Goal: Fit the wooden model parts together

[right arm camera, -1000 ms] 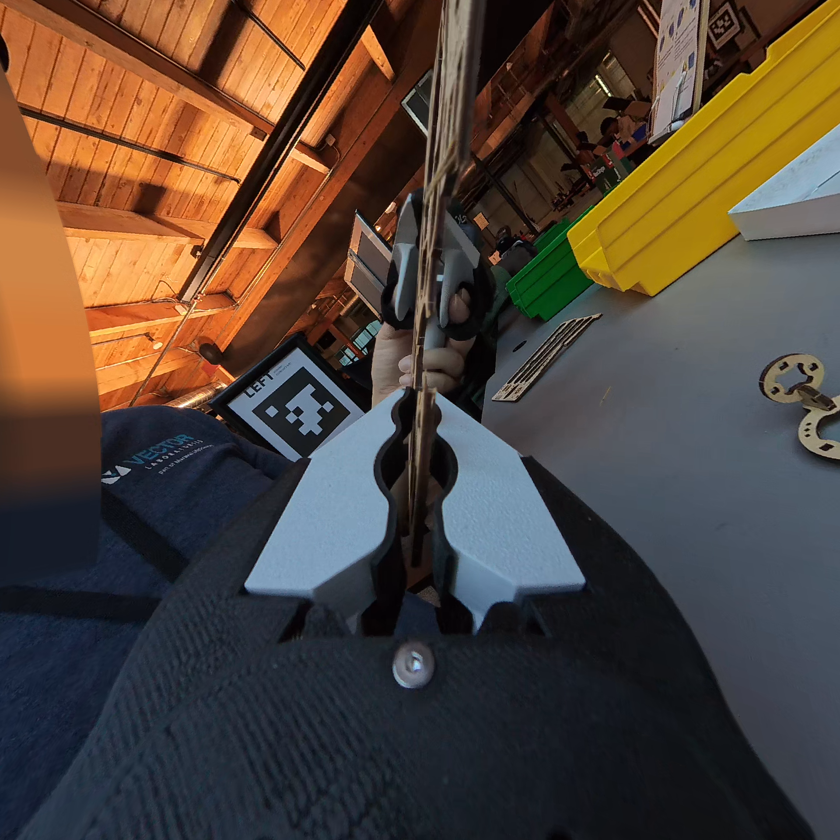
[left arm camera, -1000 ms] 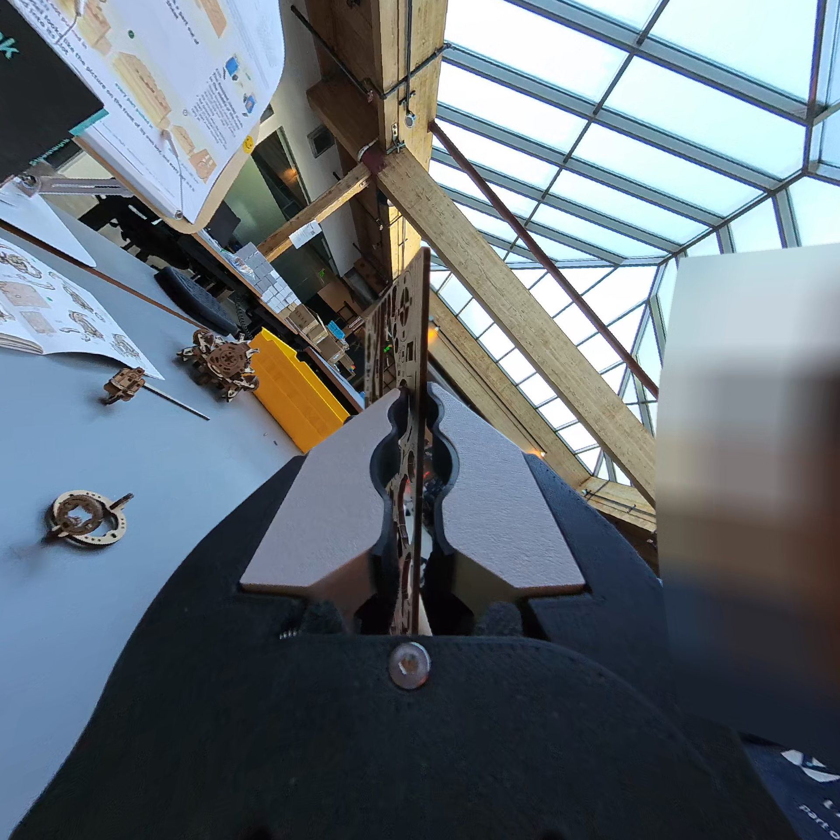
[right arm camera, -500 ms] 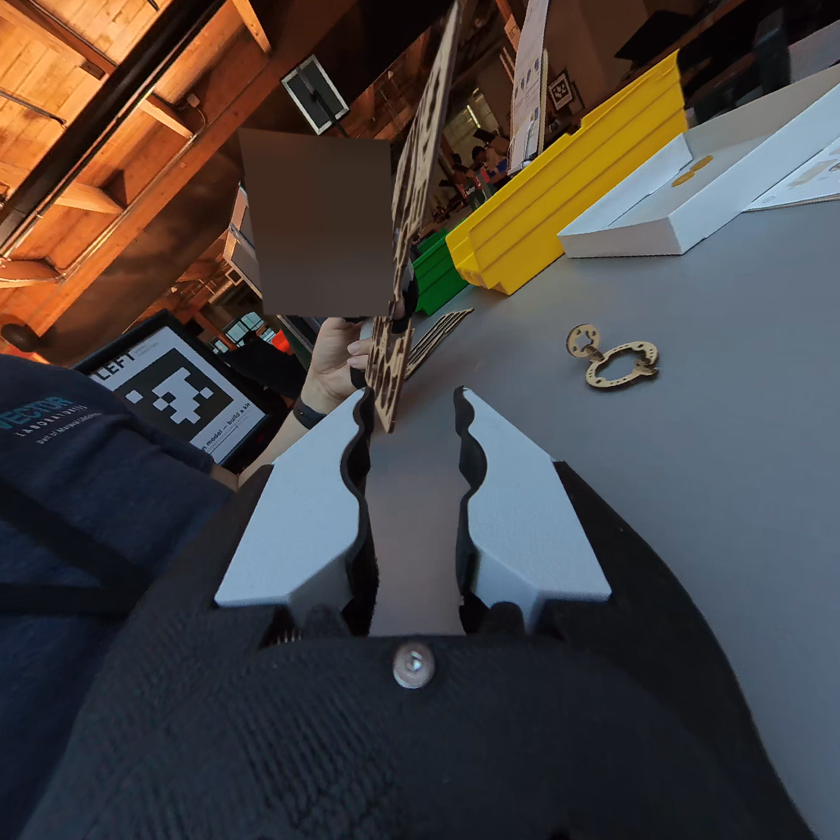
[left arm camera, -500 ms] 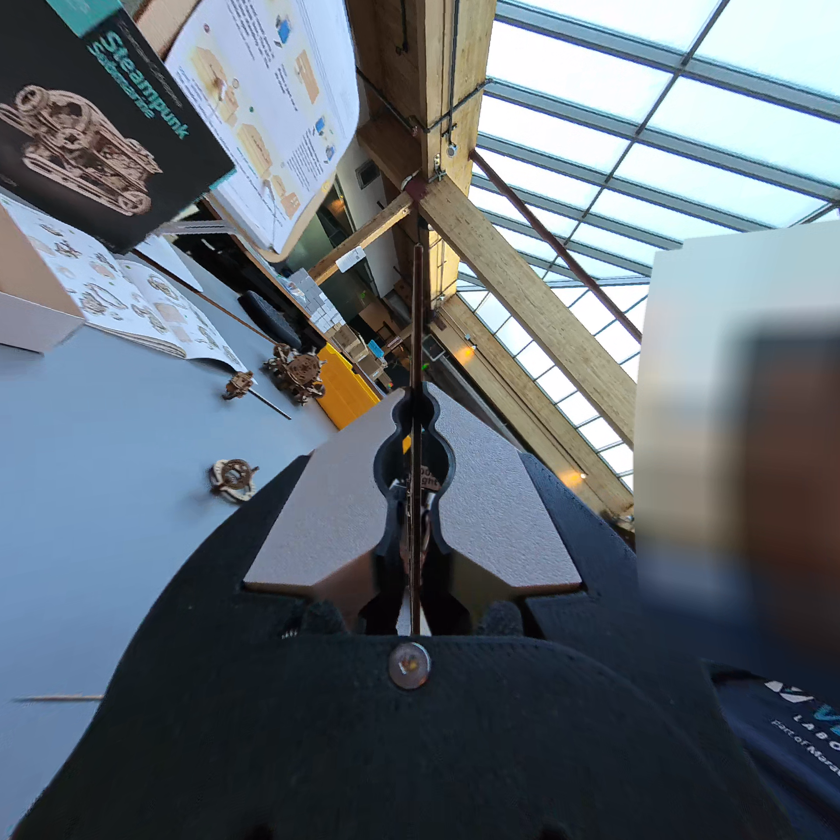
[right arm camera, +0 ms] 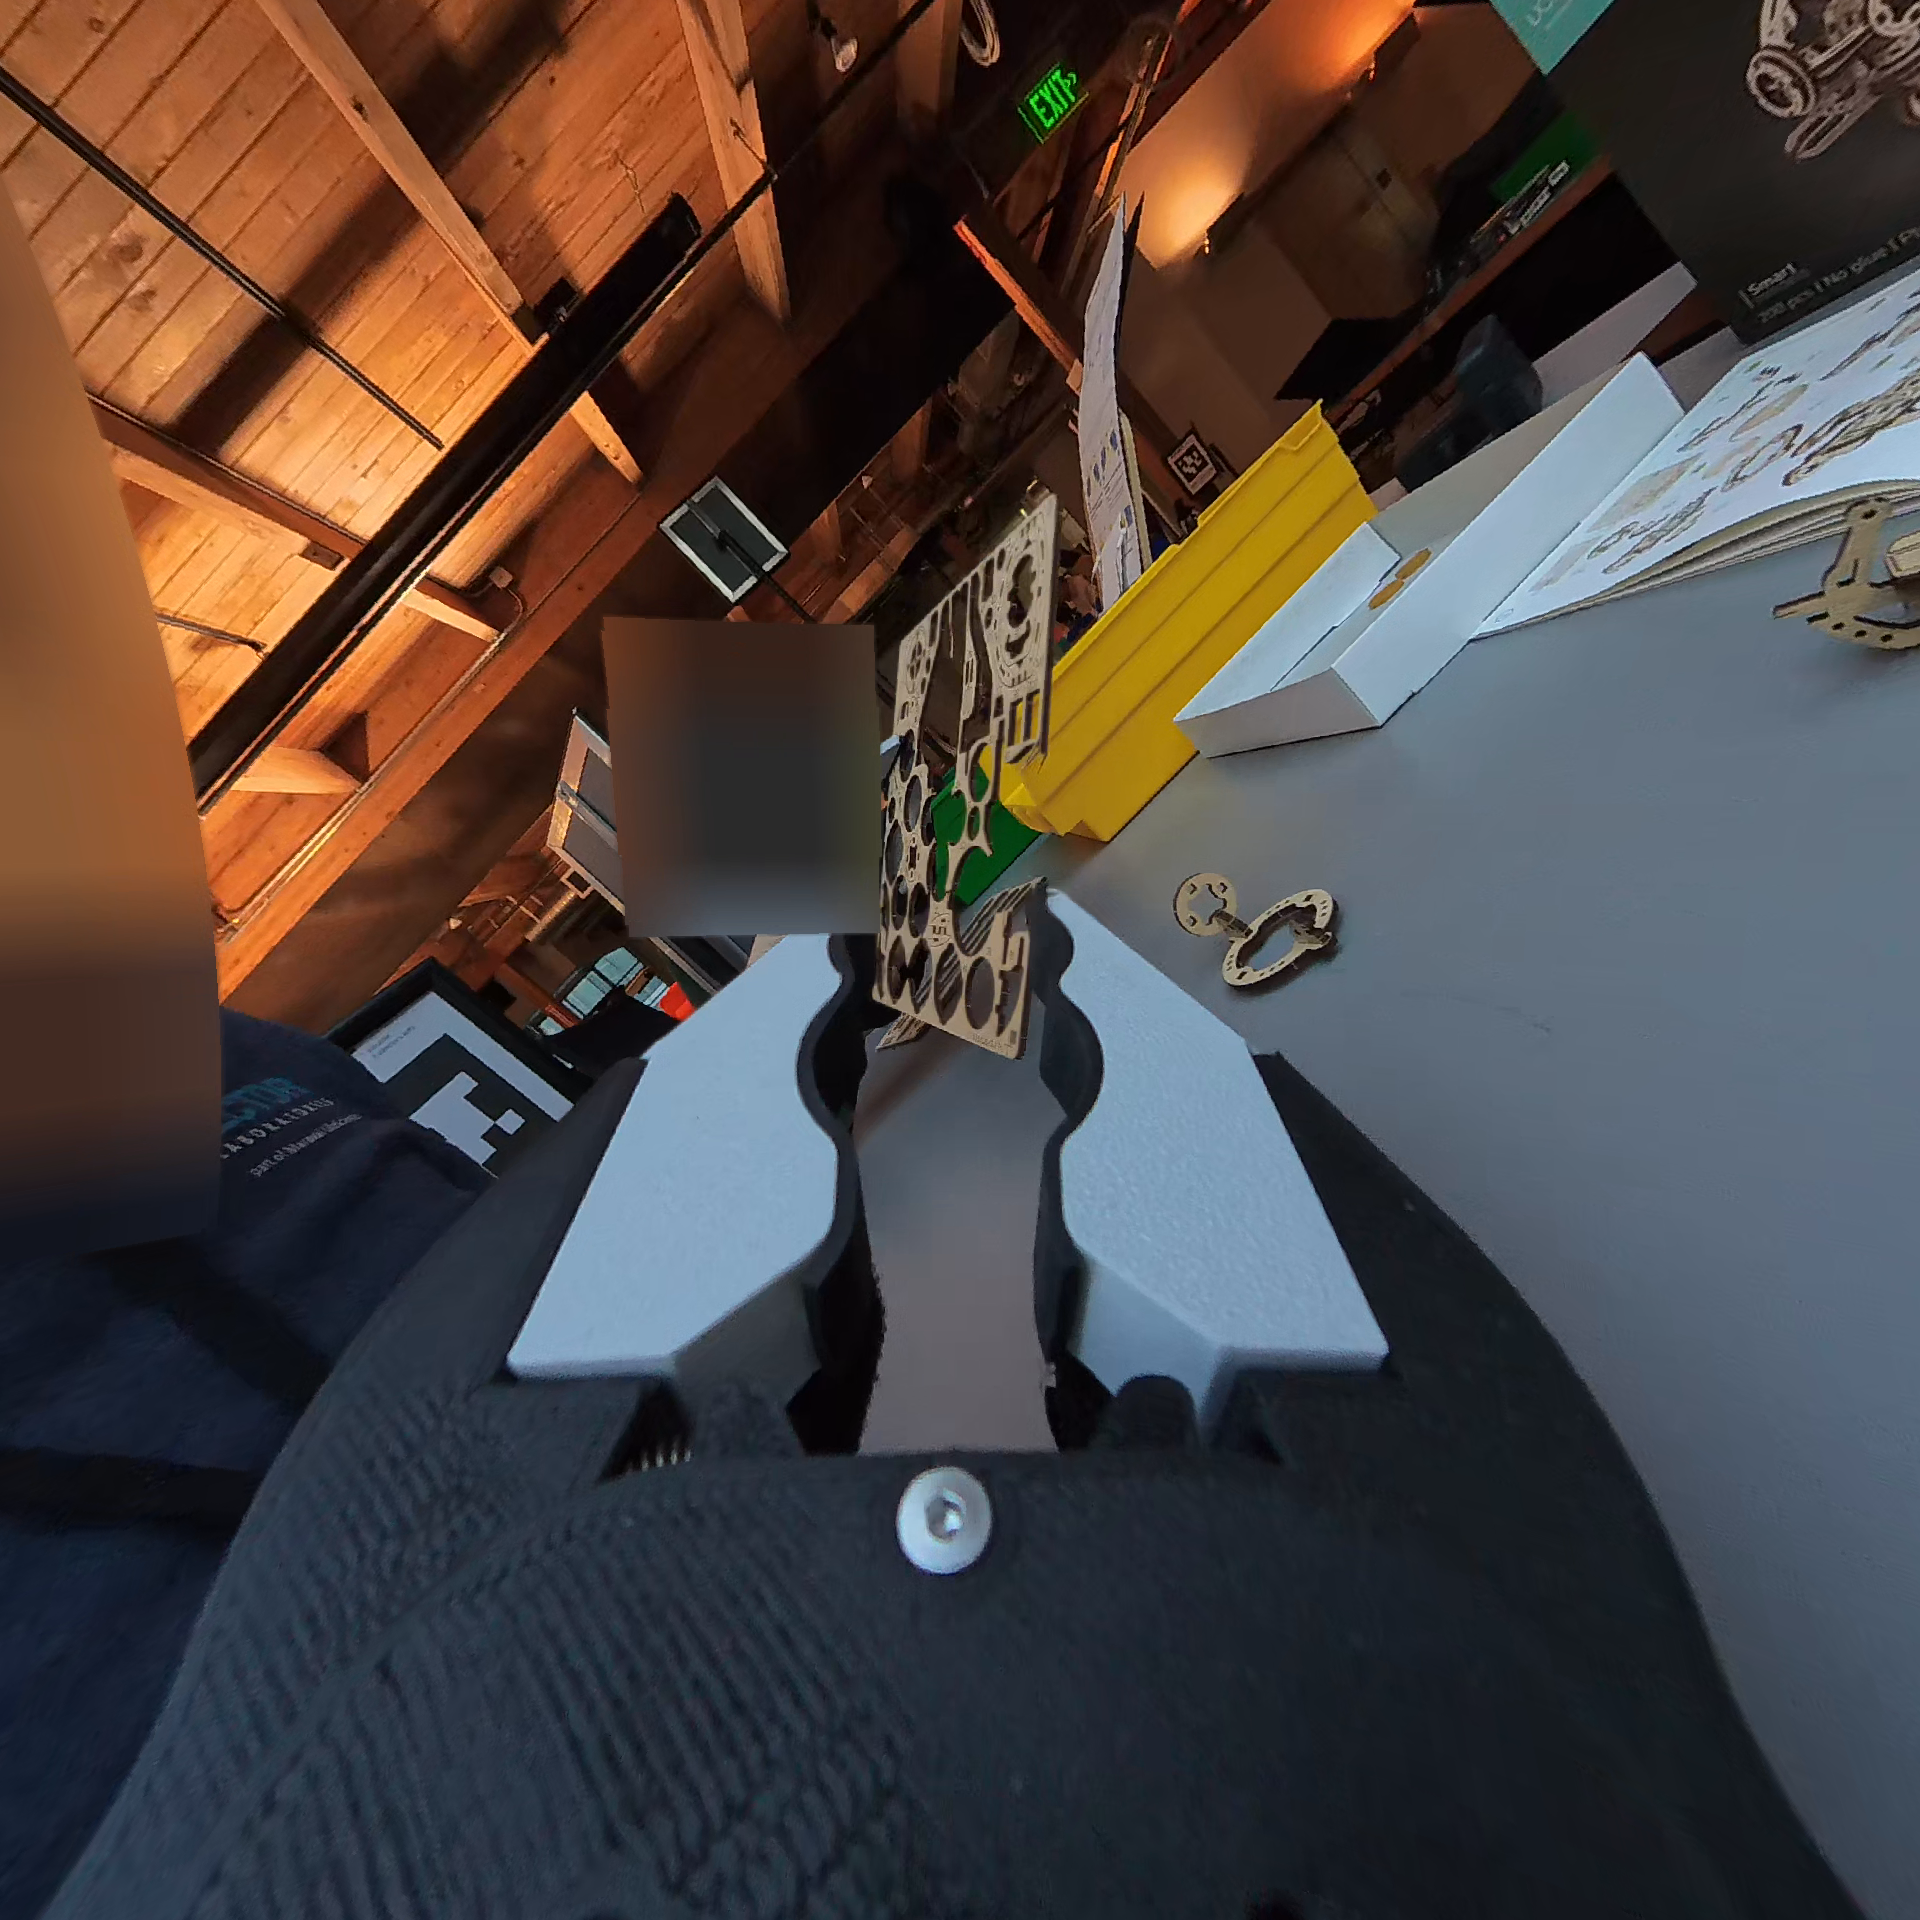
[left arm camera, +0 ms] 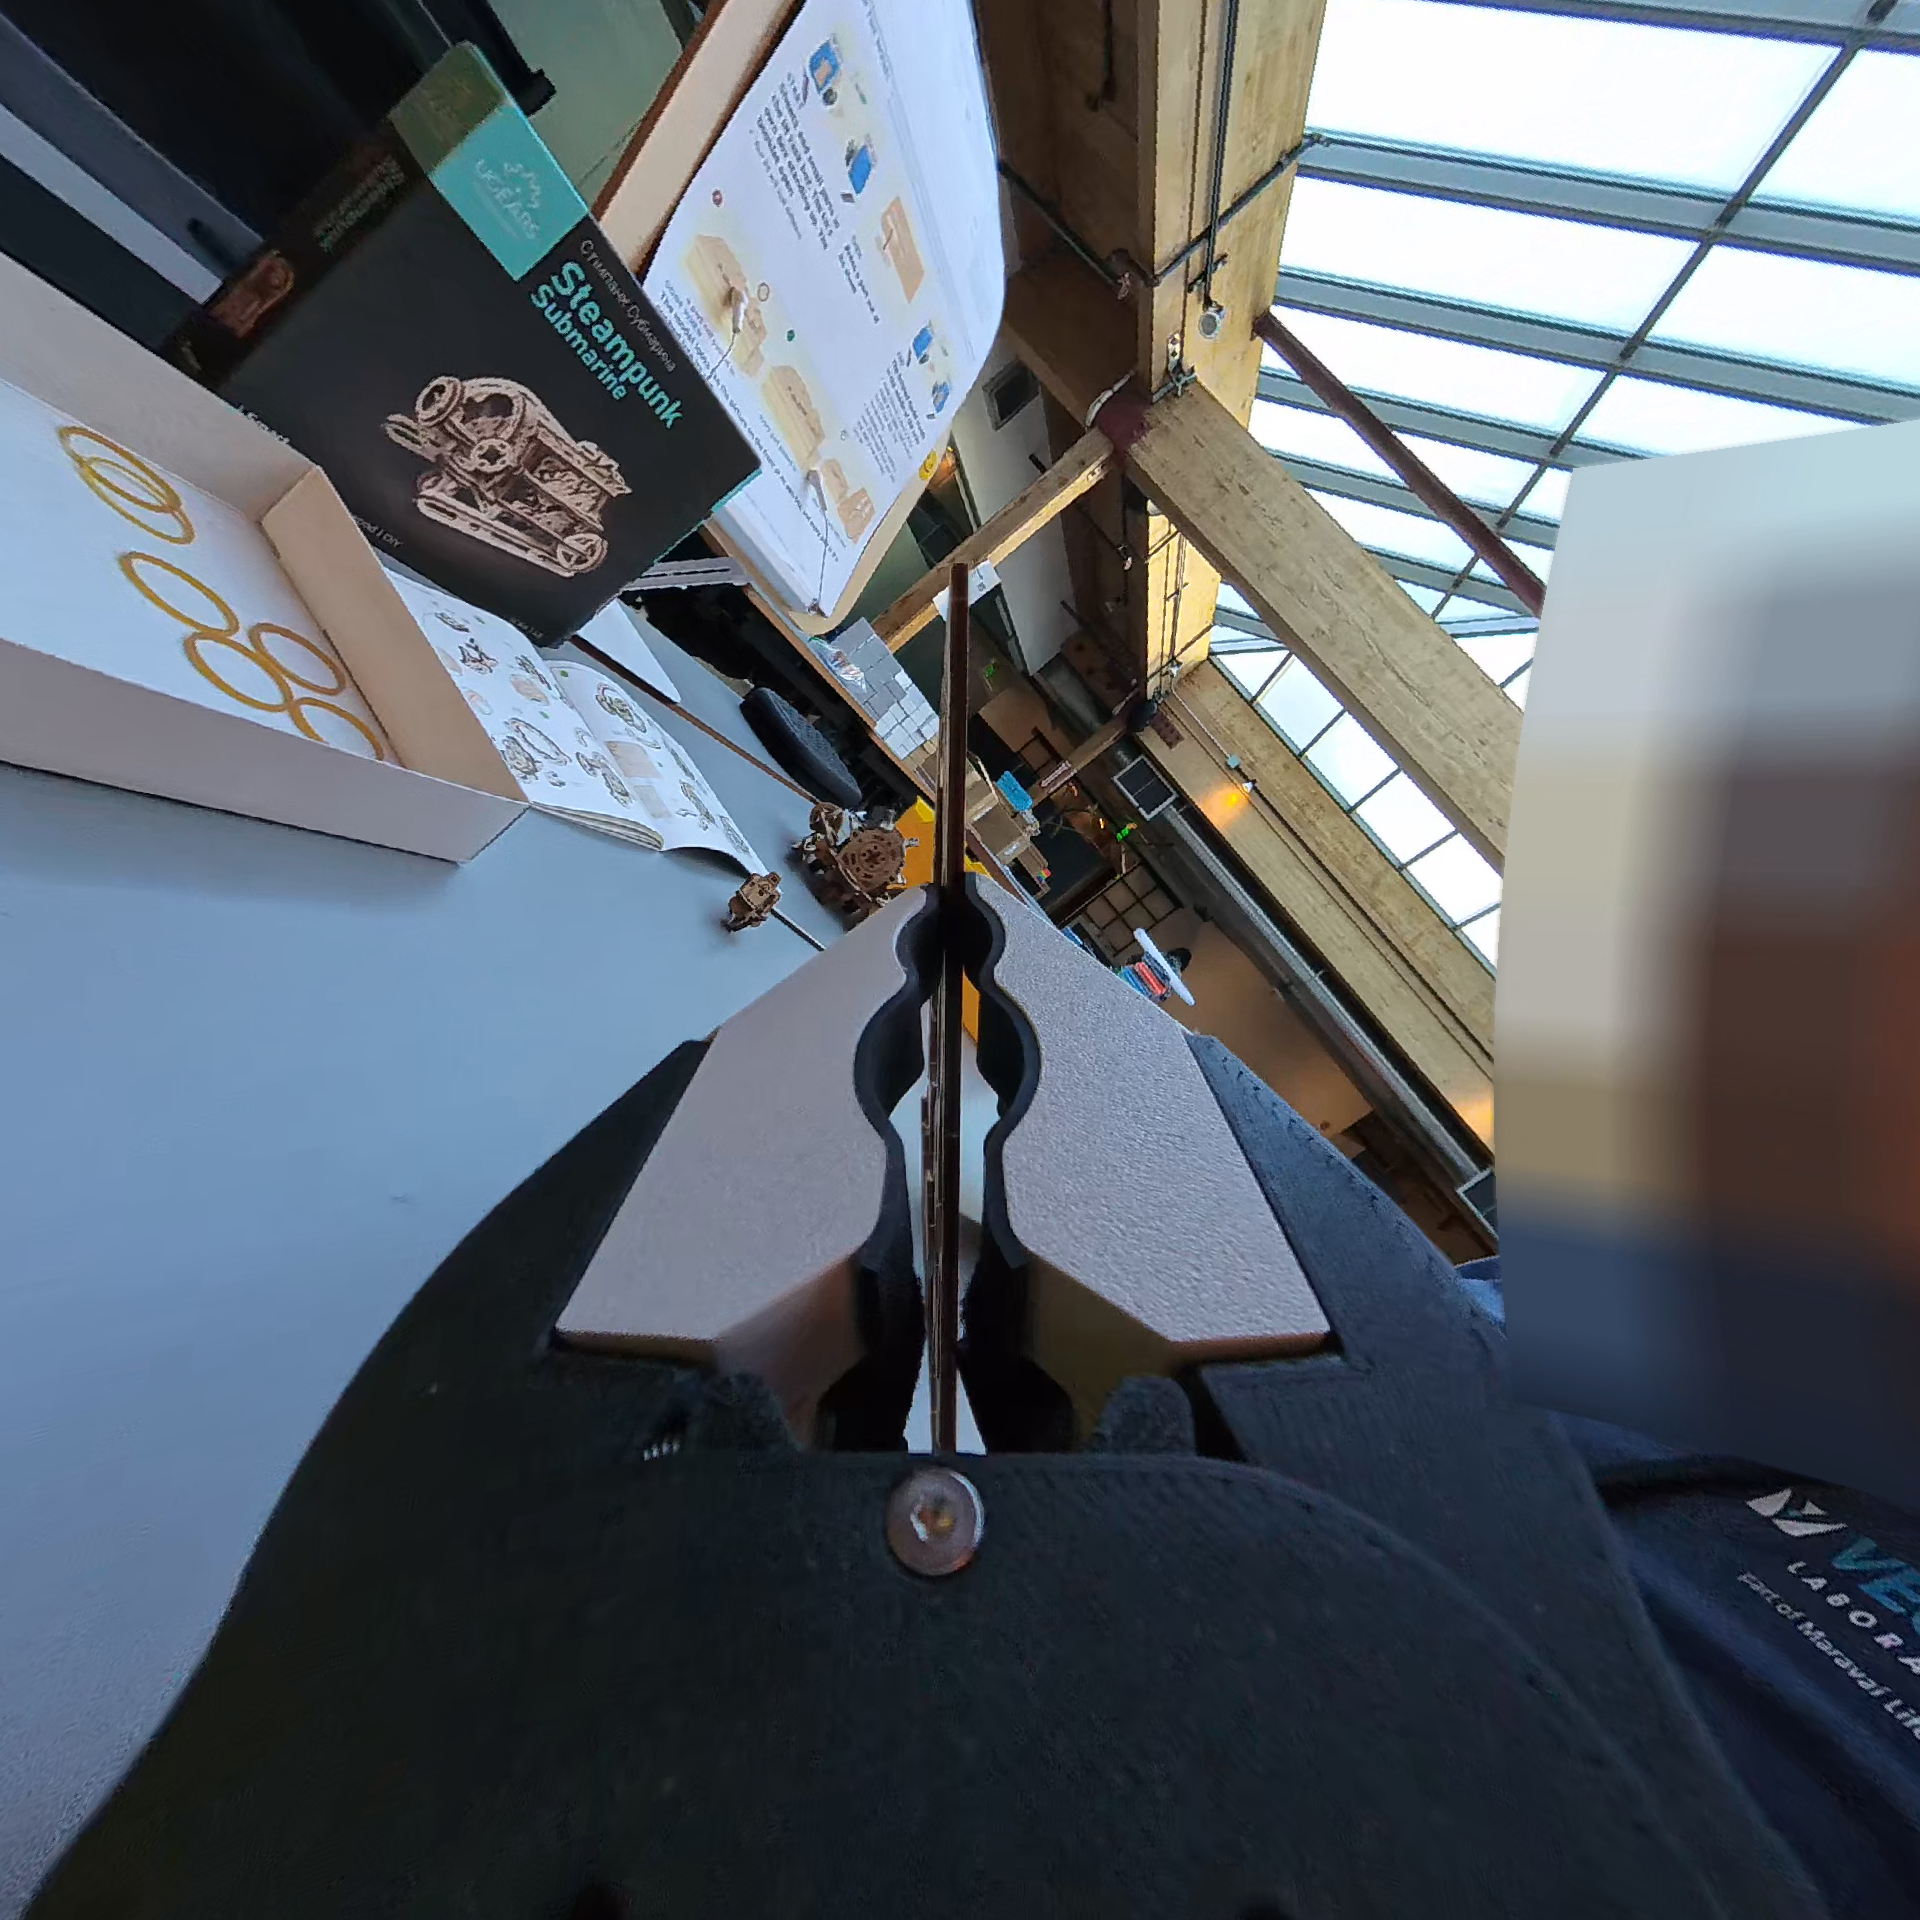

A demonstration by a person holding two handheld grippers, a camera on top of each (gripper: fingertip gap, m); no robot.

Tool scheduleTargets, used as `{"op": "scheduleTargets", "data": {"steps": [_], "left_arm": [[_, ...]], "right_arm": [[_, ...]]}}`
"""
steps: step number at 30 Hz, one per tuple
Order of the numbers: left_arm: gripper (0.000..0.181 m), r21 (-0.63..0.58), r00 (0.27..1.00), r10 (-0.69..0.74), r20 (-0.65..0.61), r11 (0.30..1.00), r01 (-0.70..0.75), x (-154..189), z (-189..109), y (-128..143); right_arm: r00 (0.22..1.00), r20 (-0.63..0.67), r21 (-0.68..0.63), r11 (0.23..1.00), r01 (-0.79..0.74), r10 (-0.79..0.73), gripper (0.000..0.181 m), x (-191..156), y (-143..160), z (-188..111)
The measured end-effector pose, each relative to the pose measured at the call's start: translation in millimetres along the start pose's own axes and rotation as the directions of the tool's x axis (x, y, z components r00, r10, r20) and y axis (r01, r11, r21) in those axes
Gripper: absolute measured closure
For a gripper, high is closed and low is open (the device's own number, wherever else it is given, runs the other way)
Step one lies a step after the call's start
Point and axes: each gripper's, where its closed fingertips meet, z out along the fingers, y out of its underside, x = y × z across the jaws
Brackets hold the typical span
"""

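The right tongs (right arm camera: pixel 951 945) are now spread wide and empty, where a second ago they were clamped on the same wooden parts sheet (right arm camera: pixel 966 831) as the other pair. The sheet is thus left to the left tongs (left arm camera: pixel 948 914) alone, clenched on its lower part with the panel (left arm camera: pixel 951 748) seen edge-on, rising straight up between the pads. The hand-over is judged complete, so a piece can next be sought.

The right tongs are drawn back low over the grey bench (right arm camera: pixel 1558 1039), pointed at the sheet held upright beyond. Further off, a flat two-ring wooden piece (right arm camera: pixel 1257 925) lies on the bench, and a small built subassembly (left arm camera: pixel 857 857) sits beside the open instruction booklet (left arm camera: pixel 592 738).
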Motion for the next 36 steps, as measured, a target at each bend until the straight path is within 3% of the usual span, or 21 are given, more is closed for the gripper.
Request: {"op": "scheduleTargets", "data": {"steps": [8, 17, 26, 29, 36], "left_arm": [[0.181, 0.003, 1.0, -0.025, -0.011, 1.0, 0.025, -0.3, 7.9, 0.5], [0.181, 0.085, 0.997, -0.075, 0.01, 0.994, 0.074, -3.5, -0.8, -15.3], [0.181, 0.082, 0.994, -0.046, 0.098, 0.996, 0.038, -7.2, -15.4, -12.1], [0.181, 0.054, 0.991, 0.002, 0.135, 0.999, -0.009, -4.7, -7.9, -2.4], [0.181, 0.058, 0.998, -0.026, 0.062, 0.998, 0.023, 8.5, 23.6, 21.1]], "right_arm": [[1.0, -0.006, 0.002, 1.0, -0.019, 0.019, 0.155, 2.2, 0.0, 0.3], [0.999, -0.008, 0.027, 0.999, -0.04, 0.041, 0.156, 4.1, -3.6, -2.5], [0.999, -0.016, 0.025, 0.999, -0.035, 0.035, 0.156, 5.0, -3.0, -2.5], [0.999, -0.009, 0.027, 0.999, -0.036, 0.036, 0.157, 4.0, -3.2, -2.6], [1.0, -0.008, -0.006, 1.0, -0.024, 0.024, 0.158, 3.2, 1.9, 0.5]]}}
